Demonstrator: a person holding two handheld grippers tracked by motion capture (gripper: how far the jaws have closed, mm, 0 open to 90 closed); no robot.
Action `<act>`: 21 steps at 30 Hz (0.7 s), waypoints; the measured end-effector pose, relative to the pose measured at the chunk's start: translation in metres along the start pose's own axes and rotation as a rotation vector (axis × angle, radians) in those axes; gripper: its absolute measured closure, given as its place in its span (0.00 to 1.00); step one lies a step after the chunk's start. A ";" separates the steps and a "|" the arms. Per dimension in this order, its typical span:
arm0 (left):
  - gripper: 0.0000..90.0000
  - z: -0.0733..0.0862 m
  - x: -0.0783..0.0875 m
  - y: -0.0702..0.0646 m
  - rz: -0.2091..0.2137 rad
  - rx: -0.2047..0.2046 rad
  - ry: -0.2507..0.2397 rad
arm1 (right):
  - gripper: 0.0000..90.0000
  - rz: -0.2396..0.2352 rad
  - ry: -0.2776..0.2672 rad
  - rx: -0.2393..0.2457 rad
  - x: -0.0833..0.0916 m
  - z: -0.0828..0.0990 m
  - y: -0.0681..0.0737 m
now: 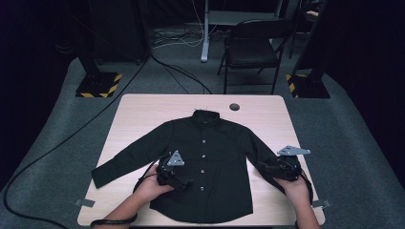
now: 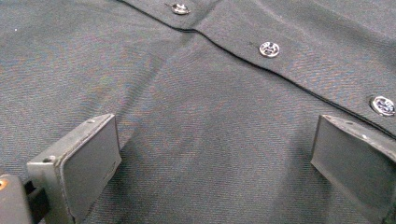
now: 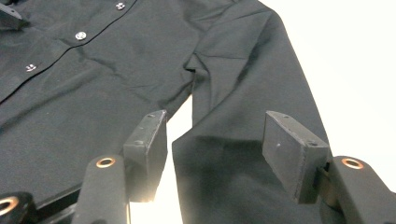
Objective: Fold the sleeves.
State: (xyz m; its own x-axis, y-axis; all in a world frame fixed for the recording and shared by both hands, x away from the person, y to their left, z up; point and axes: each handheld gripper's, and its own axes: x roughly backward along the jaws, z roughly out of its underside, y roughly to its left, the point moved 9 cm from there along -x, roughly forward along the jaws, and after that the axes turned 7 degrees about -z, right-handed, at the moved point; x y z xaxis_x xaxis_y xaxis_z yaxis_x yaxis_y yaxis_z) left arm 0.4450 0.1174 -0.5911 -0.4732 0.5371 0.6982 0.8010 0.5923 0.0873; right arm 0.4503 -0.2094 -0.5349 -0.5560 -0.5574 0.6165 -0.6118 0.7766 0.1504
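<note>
Clearly soft, light: black shirt [image 1: 205, 162] flat, buttoned, centre of surface [image 1: 143, 107]. Left tool [image 2: 212, 154] jaws apart over front panel; right tool [image 3: 212, 149] jaws apart straddling sleeve [image 3: 261, 112] at 4 o'clock. Pinch sleeve edge; fabric drapes, slides.

Shirt [image 1: 210, 157] flat on table [image 1: 143, 114]; left gripper [image 1: 184, 183] over its front, right gripper [image 1: 262, 166] over its sleeve [image 3: 252, 107].

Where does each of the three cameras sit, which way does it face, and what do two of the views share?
High view: above the person's side, facing forward and down at the table; forearms, left gripper, right gripper.
Left gripper view: on that gripper, over the shirt front; open jaws.
Right gripper view: on that gripper, facing the right sleeve; open jaws astride it.
Shared: both gripper views show the button placket.
</note>
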 end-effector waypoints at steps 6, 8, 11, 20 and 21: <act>0.01 0.000 0.000 0.000 0.000 0.000 0.000 | 0.45 0.012 -0.002 -0.014 0.004 0.001 -0.006; 0.01 0.000 0.000 0.000 0.000 0.000 0.000 | 0.46 0.014 0.001 -0.016 0.004 0.002 -0.007; 0.01 0.000 0.000 0.000 0.000 0.000 0.000 | 0.46 0.019 -0.001 -0.019 0.006 0.002 -0.010; 0.01 0.000 0.000 0.000 0.000 0.000 0.000 | 0.48 0.026 0.003 -0.037 0.009 0.005 -0.016; 0.01 0.000 0.000 0.000 0.000 0.000 0.000 | 0.48 0.027 0.006 -0.043 0.009 0.006 -0.017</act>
State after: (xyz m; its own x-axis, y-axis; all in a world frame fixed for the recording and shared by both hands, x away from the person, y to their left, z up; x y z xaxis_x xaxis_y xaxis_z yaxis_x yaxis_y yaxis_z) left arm 0.4449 0.1174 -0.5911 -0.4730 0.5370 0.6985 0.8010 0.5923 0.0870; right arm 0.4521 -0.2292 -0.5364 -0.5681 -0.5347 0.6256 -0.5719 0.8031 0.1671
